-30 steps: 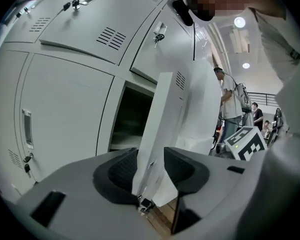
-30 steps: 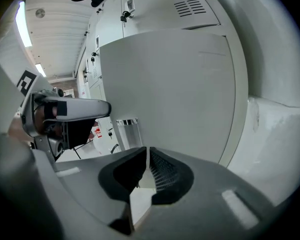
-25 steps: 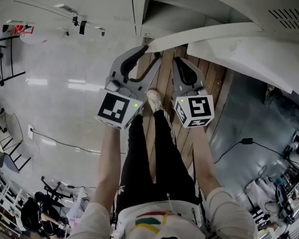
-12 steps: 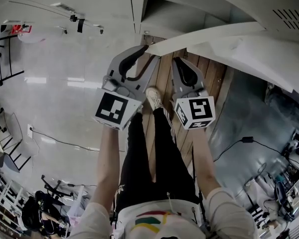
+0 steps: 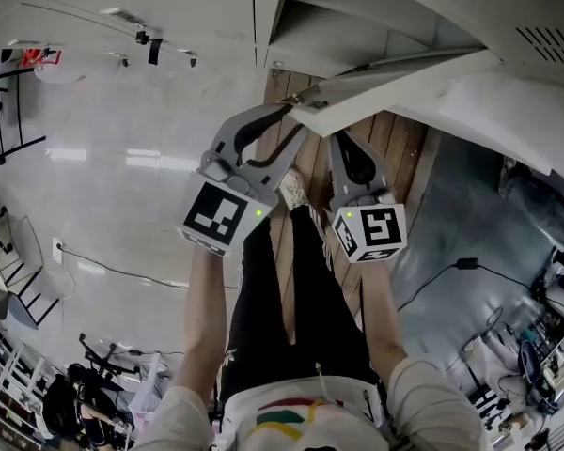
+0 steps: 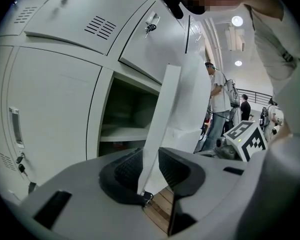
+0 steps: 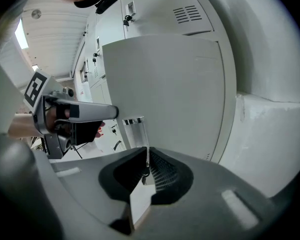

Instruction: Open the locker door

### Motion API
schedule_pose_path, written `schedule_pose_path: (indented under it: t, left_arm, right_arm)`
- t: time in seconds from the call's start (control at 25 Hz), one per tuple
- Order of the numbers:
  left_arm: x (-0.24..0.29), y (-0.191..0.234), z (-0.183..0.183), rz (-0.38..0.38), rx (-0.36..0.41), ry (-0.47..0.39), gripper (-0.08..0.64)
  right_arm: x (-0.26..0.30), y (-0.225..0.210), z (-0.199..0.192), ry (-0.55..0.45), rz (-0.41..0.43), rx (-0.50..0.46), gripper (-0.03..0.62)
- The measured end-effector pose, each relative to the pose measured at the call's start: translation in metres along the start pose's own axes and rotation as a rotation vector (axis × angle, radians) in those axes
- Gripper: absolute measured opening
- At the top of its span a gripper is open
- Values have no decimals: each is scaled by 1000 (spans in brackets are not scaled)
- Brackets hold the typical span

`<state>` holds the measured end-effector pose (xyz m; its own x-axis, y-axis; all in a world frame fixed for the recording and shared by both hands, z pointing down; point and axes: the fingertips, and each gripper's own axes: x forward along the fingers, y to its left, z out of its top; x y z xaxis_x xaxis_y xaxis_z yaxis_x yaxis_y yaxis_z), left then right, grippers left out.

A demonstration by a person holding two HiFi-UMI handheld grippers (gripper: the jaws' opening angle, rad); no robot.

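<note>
The grey locker door (image 5: 404, 78) stands swung out from its open compartment (image 5: 357, 17). My left gripper (image 5: 291, 113) is on the door's free edge. In the left gripper view, that edge (image 6: 162, 114) runs down between the pads and my left gripper (image 6: 149, 171) is shut on it. My right gripper (image 5: 344, 141) sits just right of it, under the door. In the right gripper view, my right gripper (image 7: 146, 168) is shut on the thin metal latch tab (image 7: 136, 130) on the door face (image 7: 165, 89).
Closed locker doors (image 6: 65, 19) with vents and keys fill the wall above and beside the open compartment (image 6: 130, 116), which has a shelf. A wood strip of floor (image 5: 305, 163) and the person's shoe (image 5: 291, 191) lie below. People (image 6: 221, 104) stand in the background.
The door has swung further out and shows more edge-on. My left gripper's jaws have narrowed onto the door's edge. Both grippers have drawn slightly back toward the person.
</note>
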<state>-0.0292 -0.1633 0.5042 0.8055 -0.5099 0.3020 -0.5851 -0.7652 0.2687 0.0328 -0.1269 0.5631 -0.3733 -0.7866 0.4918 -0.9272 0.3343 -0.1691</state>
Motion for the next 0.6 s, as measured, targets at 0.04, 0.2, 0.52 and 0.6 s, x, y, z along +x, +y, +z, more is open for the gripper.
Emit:
schedule_pose_path:
  t: [0.04,0.2,0.52,0.6]
  left_arm:
    - [-1,-2,-1,-6,-1,2,104]
    - [-2,-14,-5,-40,5,18,104]
    - [-3,-40,-13,-101,14,55,104]
    - [-3,-43,-14,-118,14,67,104]
  right_arm:
    - [-3,0,1,-4,-8,0,14]
    - [-15,1,4,-15,-29,-5,14]
    - [-38,-3,7,-42,-63,1,11]
    - [-46,-5,8,-44,-73,-1,11]
